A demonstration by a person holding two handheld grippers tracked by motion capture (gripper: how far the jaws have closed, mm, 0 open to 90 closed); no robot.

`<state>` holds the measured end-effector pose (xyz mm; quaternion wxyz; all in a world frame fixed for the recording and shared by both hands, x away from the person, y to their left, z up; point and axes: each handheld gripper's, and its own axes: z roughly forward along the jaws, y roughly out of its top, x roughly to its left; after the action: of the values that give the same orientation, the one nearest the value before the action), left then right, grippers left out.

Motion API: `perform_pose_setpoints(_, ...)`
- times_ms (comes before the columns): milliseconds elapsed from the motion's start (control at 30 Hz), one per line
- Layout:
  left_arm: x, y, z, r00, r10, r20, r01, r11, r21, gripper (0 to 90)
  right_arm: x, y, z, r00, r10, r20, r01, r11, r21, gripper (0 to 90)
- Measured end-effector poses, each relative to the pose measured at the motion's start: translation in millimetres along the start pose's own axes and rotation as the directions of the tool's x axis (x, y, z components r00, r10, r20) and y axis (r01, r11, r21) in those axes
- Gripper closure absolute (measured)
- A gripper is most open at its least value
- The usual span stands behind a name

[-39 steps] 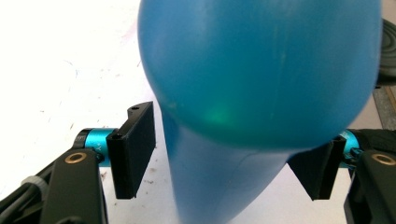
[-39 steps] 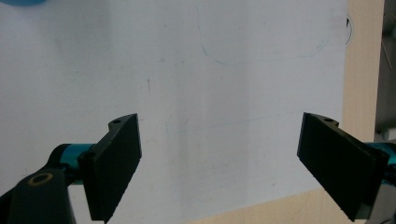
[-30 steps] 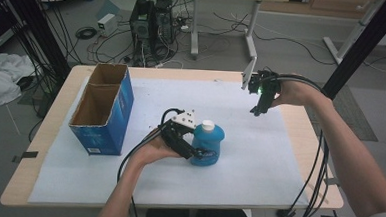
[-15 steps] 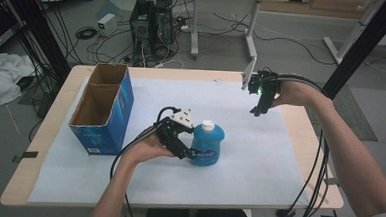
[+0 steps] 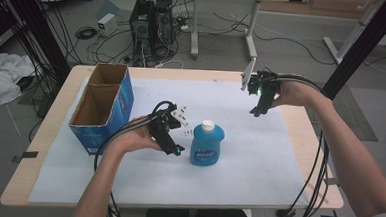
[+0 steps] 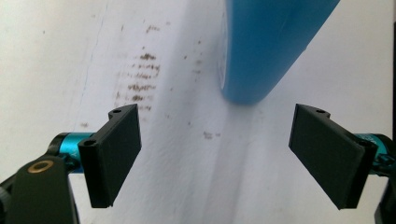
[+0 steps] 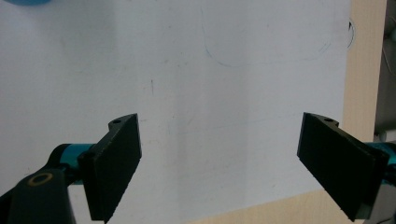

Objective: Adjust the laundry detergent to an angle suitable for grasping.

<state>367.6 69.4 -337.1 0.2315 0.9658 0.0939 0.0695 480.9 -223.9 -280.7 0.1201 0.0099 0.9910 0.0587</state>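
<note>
Bottle (image 5: 207, 144) first: your blue bottle with the white cap stands upright on the white sheet (image 5: 258, 157) that covers the worktop (image 5: 305, 129), near the middle, cap on, so its contents cannot be seen. Your left gripper (image 5: 175, 148) sits just beside it on its left — its jaws have just been opening and now stand wide apart, with nothing between them; in the left gripper view the bottle's blue base (image 6: 271, 51) lies ahead of the pads, clear of both. Your right gripper (image 5: 257, 111) hovers well apart, toward the far right of the sheet, jaws spread wide over bare white paper. Left of you stands a blue cardboard box (image 5: 103, 109), open-topped, two compartments — both show bare brown cardboard inside.
</note>
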Motion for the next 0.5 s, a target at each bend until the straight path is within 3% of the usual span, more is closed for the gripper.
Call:
perform_pose_setpoints(267,6.8,-2.2,-1.6,0.9999,0.015,-0.001,-0.015,0.9941,0.107,17.0,1.1,0.3,-0.8,1.0,-0.005,0.004,0.005,1.0,0.0,12.9)
perform_pose_setpoints(333,7.8,-1.8,-2.3,0.9995,0.03,-0.002,-0.029,0.9874,0.155,17.0,-0.3,-0.3,-1.6,0.9994,-0.033,0.006,0.033,0.999,0.01,12.9)
perform_pose_setpoints(433,8.6,-0.9,-1.5,0.9988,0.048,-0.009,-0.045,0.9758,0.214,17.0,2.2,0.4,-1.3,1.0,-0.005,0.005,0.005,1.0,0.0,12.9)
perform_pose_setpoints(500,8.8,0.9,-2.0,0.9978,0.066,-0.008,-0.062,0.9627,0.264,17.0,2.4,0.7,-1.3,0.9999,-0.011,0.006,0.011,1.0,0.0,12.9)
